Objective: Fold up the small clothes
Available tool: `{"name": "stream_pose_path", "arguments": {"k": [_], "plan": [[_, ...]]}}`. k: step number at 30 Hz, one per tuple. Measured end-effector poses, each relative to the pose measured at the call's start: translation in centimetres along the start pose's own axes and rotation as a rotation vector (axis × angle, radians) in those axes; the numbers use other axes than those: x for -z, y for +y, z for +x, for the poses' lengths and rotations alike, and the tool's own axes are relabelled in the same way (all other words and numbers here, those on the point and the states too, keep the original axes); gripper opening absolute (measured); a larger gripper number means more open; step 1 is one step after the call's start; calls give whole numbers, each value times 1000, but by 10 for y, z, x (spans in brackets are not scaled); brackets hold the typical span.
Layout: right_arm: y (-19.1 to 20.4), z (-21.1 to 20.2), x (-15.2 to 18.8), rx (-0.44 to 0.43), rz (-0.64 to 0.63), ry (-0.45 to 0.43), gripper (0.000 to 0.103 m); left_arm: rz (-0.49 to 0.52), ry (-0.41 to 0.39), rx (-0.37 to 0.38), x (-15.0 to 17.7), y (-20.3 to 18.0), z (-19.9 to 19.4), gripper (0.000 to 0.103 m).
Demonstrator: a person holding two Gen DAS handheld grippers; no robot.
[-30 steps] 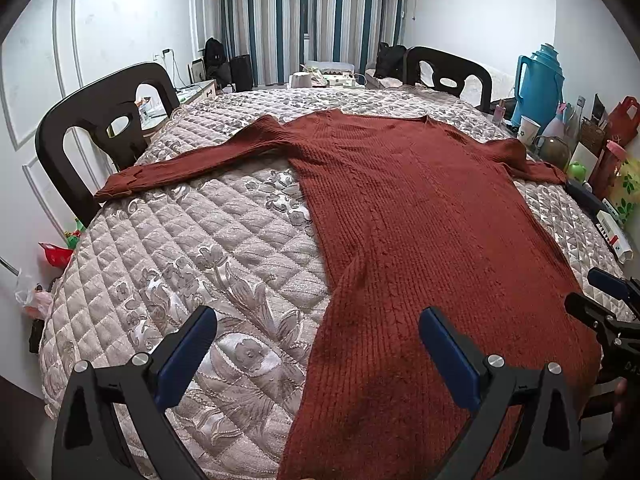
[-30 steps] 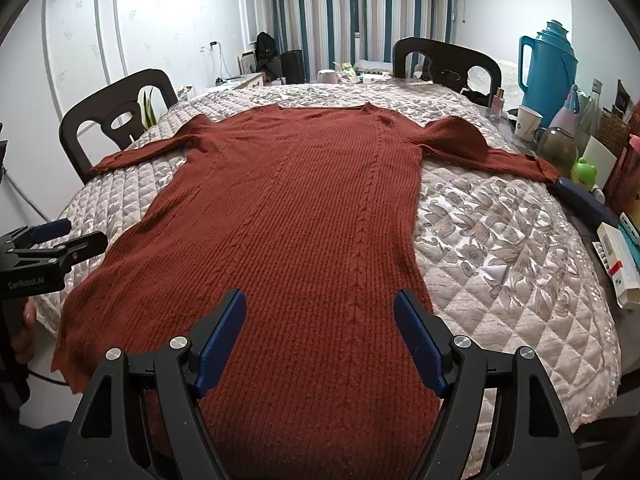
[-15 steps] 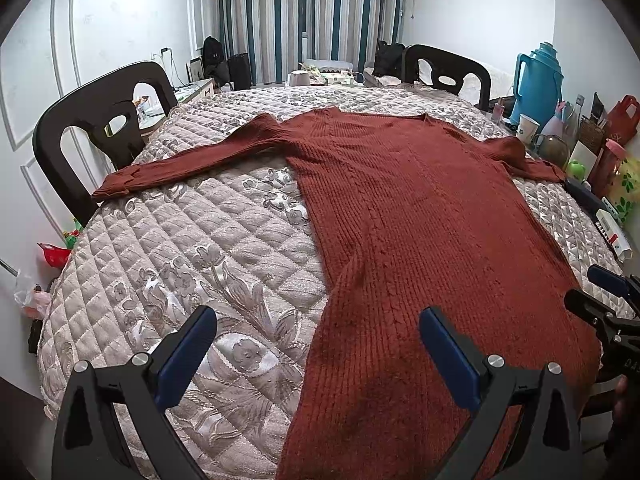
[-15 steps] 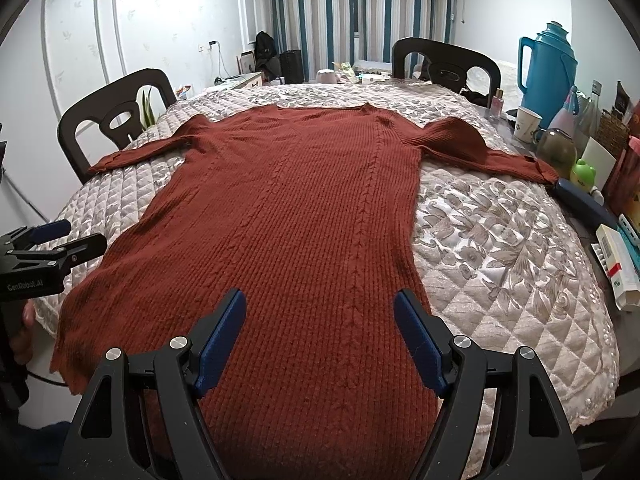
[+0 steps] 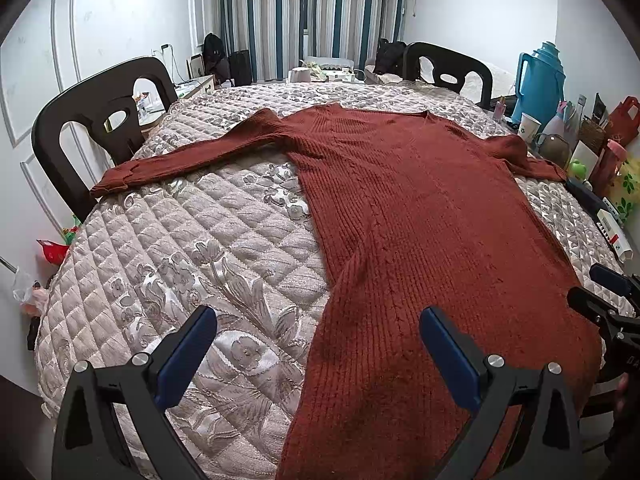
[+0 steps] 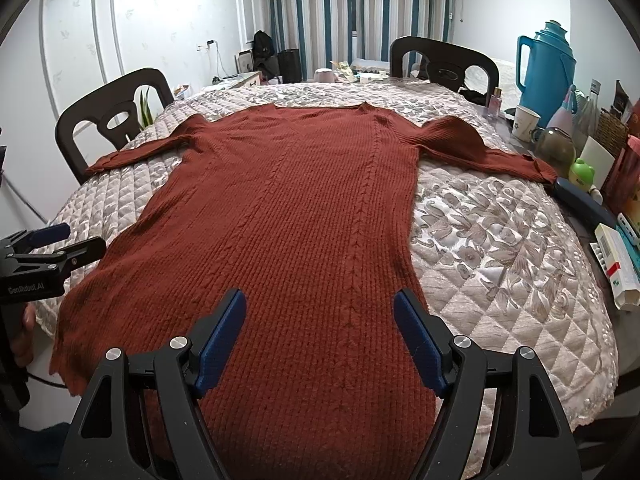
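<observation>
A rust-red ribbed knit sweater (image 5: 420,208) lies flat and spread out on the quilted table cover (image 5: 192,248), collar at the far side, both sleeves stretched sideways, hem hanging over the near edge. It also shows in the right wrist view (image 6: 296,216). My left gripper (image 5: 318,344) is open and empty, hovering above the hem's left edge. My right gripper (image 6: 320,332) is open and empty above the middle of the hem. The right gripper shows at the right edge of the left wrist view (image 5: 612,300); the left gripper shows at the left edge of the right wrist view (image 6: 48,248).
Black chairs stand at the left (image 5: 100,120) and far side (image 5: 448,68). A blue thermos (image 6: 548,64), a cup (image 6: 526,122), bottles and boxes (image 6: 616,256) crowd the table's right edge. Striped curtains (image 5: 308,16) hang behind.
Both views have shifted only slightly; the left gripper has lifted and pulled back a little. The sweater lies unchanged and both grippers stay open.
</observation>
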State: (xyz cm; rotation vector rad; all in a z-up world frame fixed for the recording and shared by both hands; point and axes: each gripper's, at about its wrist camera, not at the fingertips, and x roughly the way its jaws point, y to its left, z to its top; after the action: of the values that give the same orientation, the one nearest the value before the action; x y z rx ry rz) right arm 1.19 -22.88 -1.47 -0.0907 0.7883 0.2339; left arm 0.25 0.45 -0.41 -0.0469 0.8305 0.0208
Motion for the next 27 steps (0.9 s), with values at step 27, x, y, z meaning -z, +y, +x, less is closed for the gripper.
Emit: {"name": "stream_pose_path", "arguments": {"k": [27], "plan": [[-1, -1, -1, 1, -1, -1, 76, 3, 5, -2, 4, 1, 4, 103]]}}
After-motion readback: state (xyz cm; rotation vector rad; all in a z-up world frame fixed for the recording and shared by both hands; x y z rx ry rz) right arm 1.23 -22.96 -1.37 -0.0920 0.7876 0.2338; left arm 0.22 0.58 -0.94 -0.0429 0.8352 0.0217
